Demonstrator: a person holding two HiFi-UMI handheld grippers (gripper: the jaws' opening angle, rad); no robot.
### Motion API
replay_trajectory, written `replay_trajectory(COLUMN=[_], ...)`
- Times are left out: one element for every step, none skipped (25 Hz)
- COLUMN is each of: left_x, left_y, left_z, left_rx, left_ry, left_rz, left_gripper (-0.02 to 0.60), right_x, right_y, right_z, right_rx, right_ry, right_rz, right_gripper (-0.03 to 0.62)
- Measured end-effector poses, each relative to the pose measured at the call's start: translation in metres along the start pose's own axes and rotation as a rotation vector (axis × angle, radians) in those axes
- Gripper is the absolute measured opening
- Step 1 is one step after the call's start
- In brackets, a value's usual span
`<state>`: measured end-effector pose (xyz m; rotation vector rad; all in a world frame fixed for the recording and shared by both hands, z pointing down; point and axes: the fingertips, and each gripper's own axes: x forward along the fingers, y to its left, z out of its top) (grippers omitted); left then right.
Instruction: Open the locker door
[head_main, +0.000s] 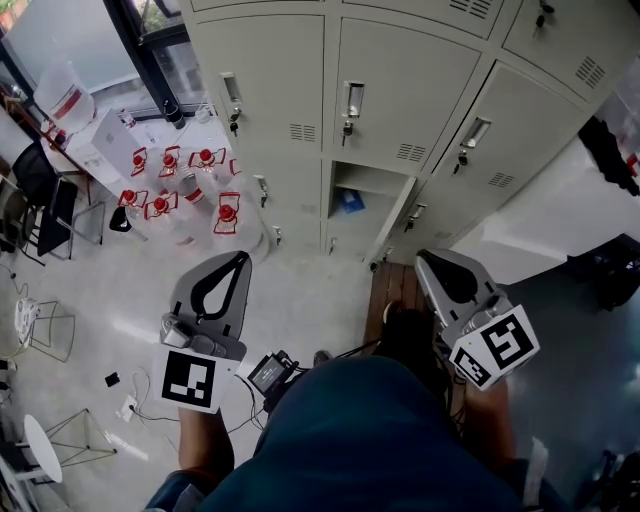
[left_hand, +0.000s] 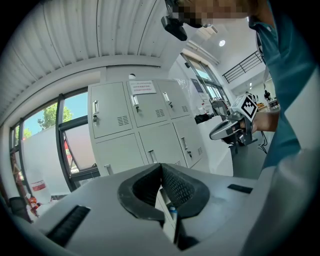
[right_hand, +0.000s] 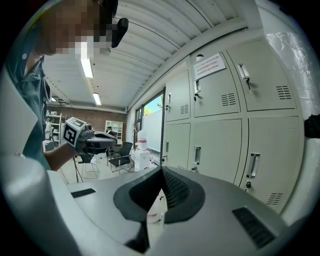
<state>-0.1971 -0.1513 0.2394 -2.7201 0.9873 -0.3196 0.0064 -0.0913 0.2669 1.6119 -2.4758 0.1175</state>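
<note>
L gripper (head_main: 238, 258) jaws pressed together, nothing between them; R gripper (head_main: 424, 258) likewise closed & empty. Both are held out in front of the person, pointing toward the grey lockers (head_main: 400, 90) and well apart from them. One lower-row locker door (head_main: 397, 222), centre, stands swung open, w/ a blue item (head_main: 350, 200) inside the compartment. Red-capped bottles (head_main: 180, 190) crowd the floor at left, near the window.

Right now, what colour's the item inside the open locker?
Blue. The item lies in the open locker; the head view shows it best.
</note>
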Motion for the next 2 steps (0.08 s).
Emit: replay_trajectory(left_x=[0.0012, 0.0023], left_y=[0.0002, 0.0004], left_z=[-0.0008, -0.0016], left_rx=[0.001, 0.001], left_ry=[0.0, 0.0], left_rz=[-0.001, -0.003], left_gripper=[0.017, 0.017], right_x=[0.0011, 0.0022], right_y=[-0.0005, -0.001], right_z=[-0.0007, -0.0013], right_rx=[0.0, 0.001], right_ry=[0.001, 0.002], right_rz=[0.0, -0.001], right_gripper=[0.035, 0.035])
